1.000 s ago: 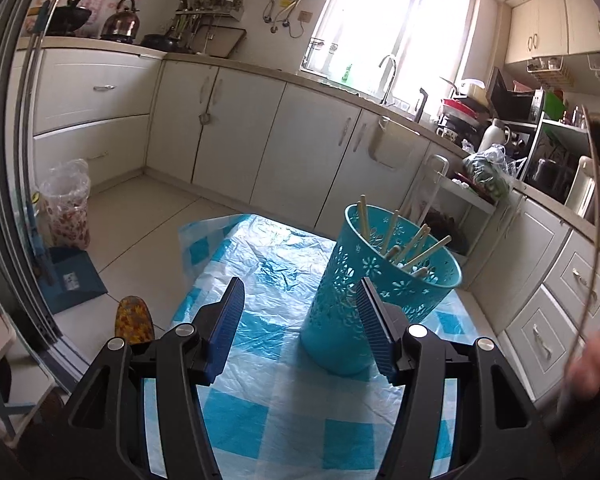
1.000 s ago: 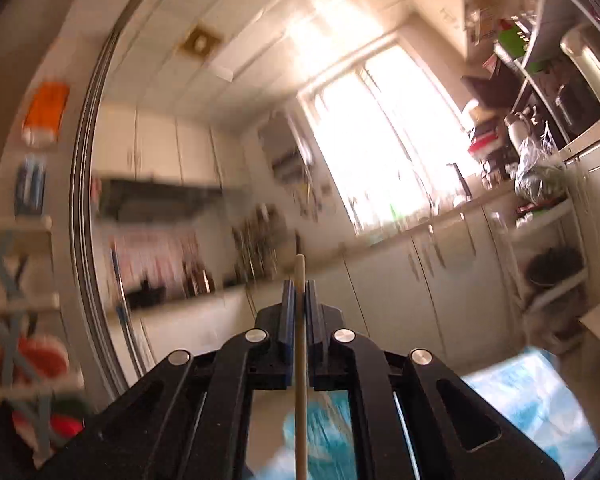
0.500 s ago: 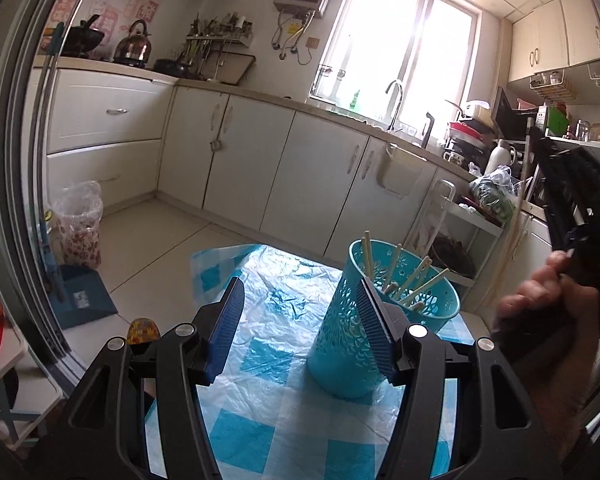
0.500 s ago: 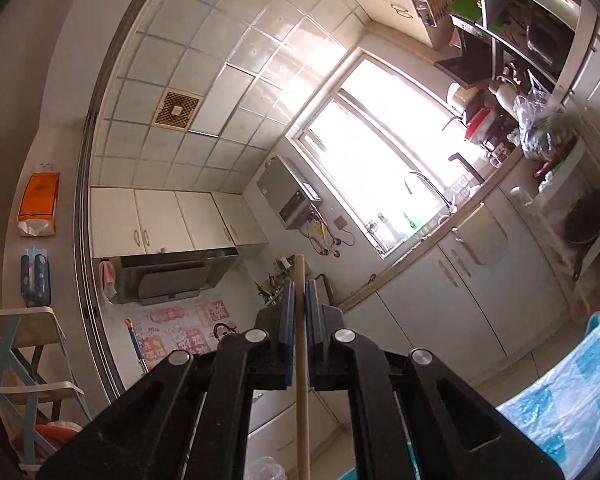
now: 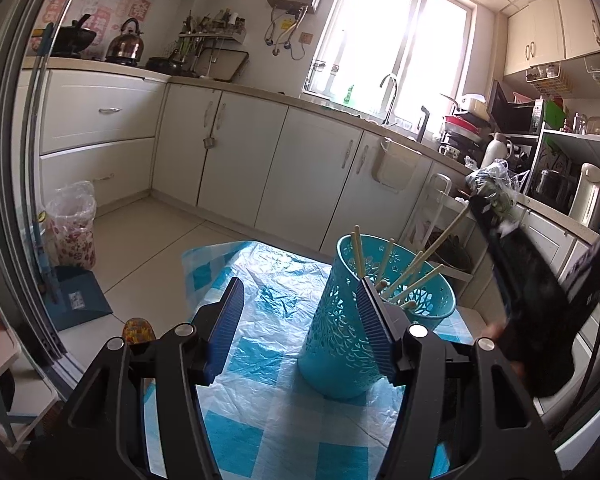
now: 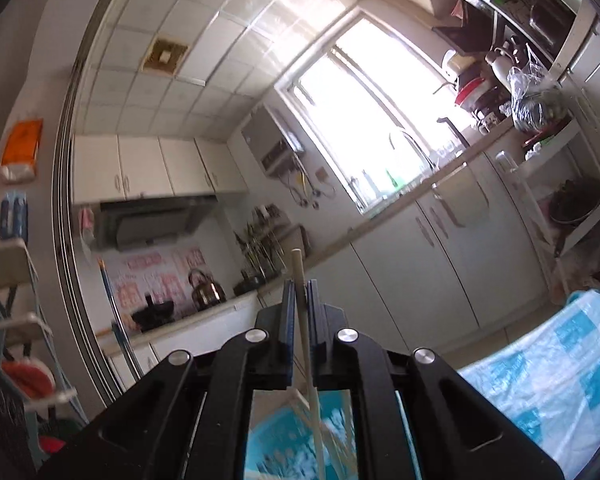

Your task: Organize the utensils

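Right gripper [image 6: 299, 300] nearly closed, pinching pale wooden chopstick [image 6: 302, 304] upright over teal perforated plastic holder [image 5: 350, 320] on blue-checked plastic-covered counter [image 5: 260, 360], likely to drop it in; left gripper [image 5: 300, 320] half open, empty, straddling holder's near side.

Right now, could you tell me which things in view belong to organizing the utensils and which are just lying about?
Part of the job:
- chopstick pinched in the right claw
- teal basket holding more chopsticks
- left claw, open

Lying about:
- kettle
- bagged bin
- dustpan
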{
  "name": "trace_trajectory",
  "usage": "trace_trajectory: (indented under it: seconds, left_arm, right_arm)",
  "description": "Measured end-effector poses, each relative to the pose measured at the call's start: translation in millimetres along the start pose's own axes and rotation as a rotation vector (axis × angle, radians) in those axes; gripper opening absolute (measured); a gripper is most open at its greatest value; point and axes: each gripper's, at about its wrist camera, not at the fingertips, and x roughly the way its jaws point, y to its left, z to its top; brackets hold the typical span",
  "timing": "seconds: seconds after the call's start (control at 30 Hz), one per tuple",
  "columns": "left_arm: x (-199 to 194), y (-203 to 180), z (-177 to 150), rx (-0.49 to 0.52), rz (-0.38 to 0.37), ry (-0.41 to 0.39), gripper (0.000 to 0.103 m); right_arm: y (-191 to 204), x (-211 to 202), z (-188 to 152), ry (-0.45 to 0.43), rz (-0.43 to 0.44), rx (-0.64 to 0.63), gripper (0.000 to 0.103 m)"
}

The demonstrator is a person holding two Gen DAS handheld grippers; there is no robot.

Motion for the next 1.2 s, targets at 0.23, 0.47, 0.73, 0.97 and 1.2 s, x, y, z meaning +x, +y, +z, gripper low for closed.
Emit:
trace_trajectory:
  seconds: [0.23,0.47,0.73,0.97,1.2]
  left_arm:
    - [-4.8,-5.5,0.3,0.022,-0.014,0.001,0.057]
    - [-13.2,-7.8,1.3,0.03,-0.009,0.006,0.063]
    - [-24.1,-7.2,5.7,0.036,0.013,0.009,0.085]
    - [-26.1,-11.2,7.0,0.072,0.026,0.061,0.095]
    - [-30.6,-14.4,3.4,0.123,0.046,0.134,0.095]
  right_arm:
    - [4.9,-1.6,-25.5,0.122,-0.026,-0.061,0.014]
    - [13.0,-10.4,-27.3,0.146,-0.061,-0.112,0.029]
    - [27.1,-28.4,-17.2,0.169,-0.091,-0.171,0.04]
    - [41.0,-48.4,-25.0,0.292,-0.202,-0.223,0.076]
    - [47.4,-61.3,-42.8,0.484,-0.4,-0.299,0.096]
